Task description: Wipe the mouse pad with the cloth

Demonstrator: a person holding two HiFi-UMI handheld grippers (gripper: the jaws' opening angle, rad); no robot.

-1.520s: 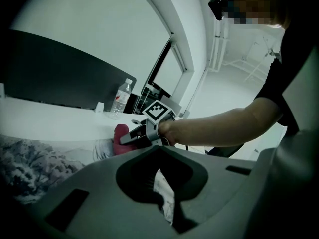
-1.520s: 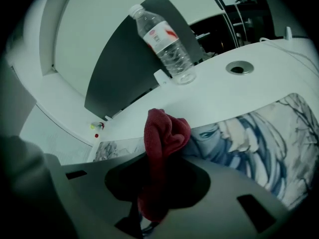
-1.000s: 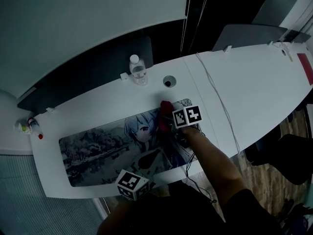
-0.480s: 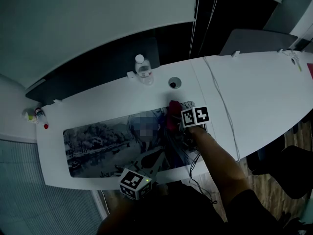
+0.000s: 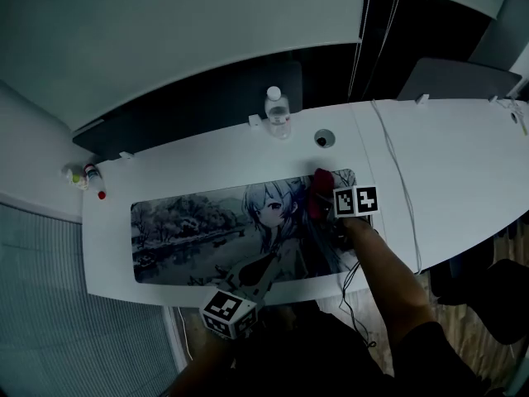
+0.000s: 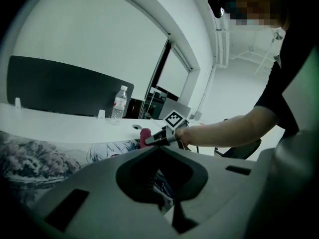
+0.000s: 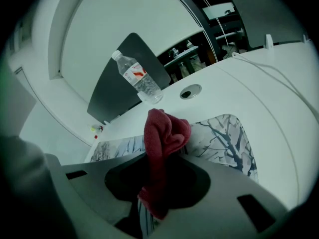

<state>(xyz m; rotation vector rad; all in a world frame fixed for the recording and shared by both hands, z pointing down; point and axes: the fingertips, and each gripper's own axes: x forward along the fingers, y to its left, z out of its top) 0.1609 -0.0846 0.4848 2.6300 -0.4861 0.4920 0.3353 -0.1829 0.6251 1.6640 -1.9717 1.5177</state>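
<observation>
The right gripper (image 5: 328,199) is clamped tight on the red cloth (image 5: 320,186), which sits on the pad's (image 5: 190,230) right end, near its far edge. The left gripper (image 5: 235,306) hangs at the desk's (image 5: 463,155) near edge — jaws together, empty.
</observation>
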